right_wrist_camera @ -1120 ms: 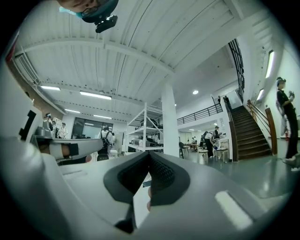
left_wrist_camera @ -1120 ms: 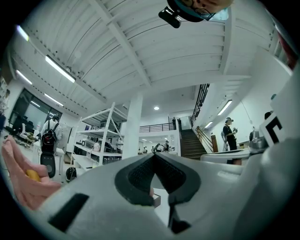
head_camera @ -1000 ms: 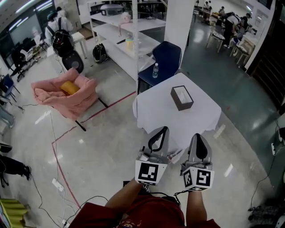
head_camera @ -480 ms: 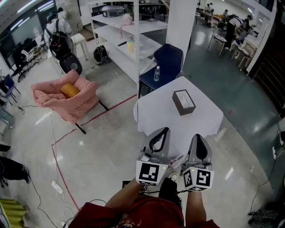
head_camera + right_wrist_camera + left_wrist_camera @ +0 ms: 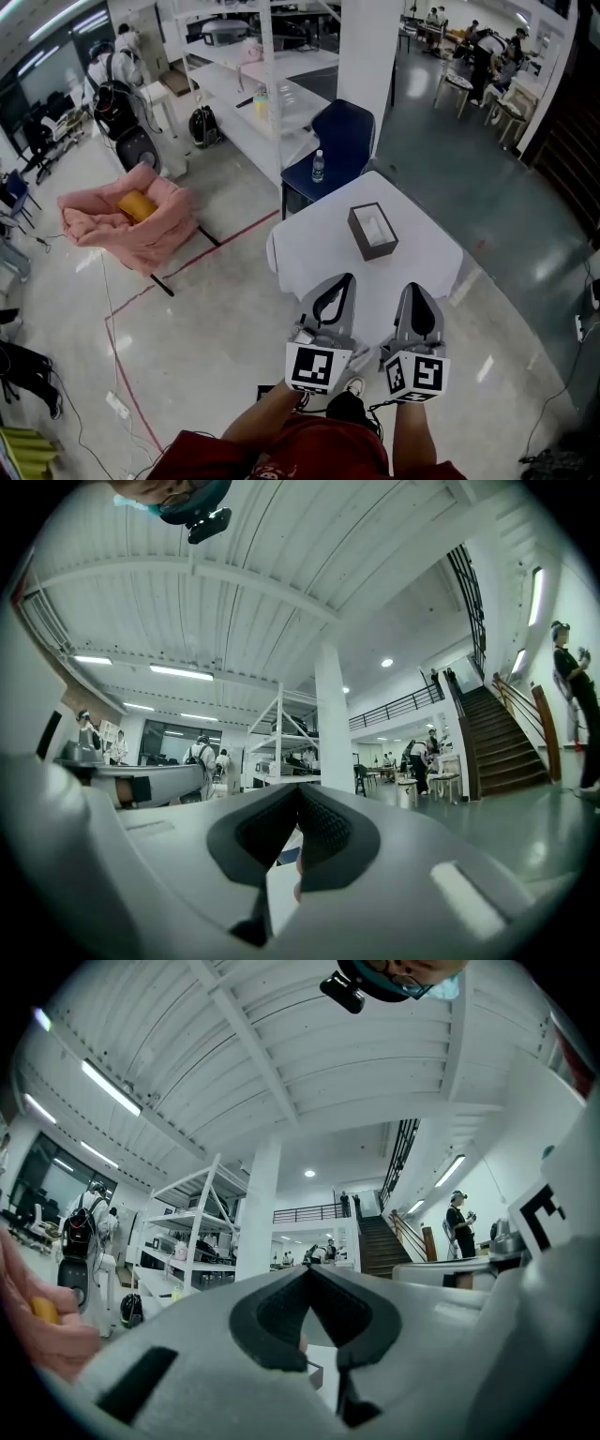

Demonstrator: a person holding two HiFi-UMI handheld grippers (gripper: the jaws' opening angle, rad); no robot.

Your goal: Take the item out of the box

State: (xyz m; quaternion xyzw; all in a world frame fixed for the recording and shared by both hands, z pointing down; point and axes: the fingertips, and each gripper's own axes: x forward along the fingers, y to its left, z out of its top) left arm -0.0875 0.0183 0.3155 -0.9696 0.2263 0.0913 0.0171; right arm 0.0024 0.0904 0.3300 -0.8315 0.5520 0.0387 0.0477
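Both the left tongs [image 5: 343, 277] and the right tongs [image 5: 417, 287] are closed and empty, hovering at the near edge of the surface [image 5: 314, 251]. The box [image 5: 373, 234] sits mid-surface, slot up, with its long axis running near to far, angled slightly far-left. Its white tissue [image 5: 374, 225] is probably light, soft and tearable, so pinch its middle fold.

1. The left gripper [image 5: 343, 284] is held out in front of the person's body, pointing forward, its jaw tips pressed together with nothing between them.
2. The right gripper [image 5: 418, 292] sits just beside it and parallel, jaws likewise closed and empty.
3. The left forearm [image 5: 267, 413] and right forearm [image 5: 412, 439] are bare.
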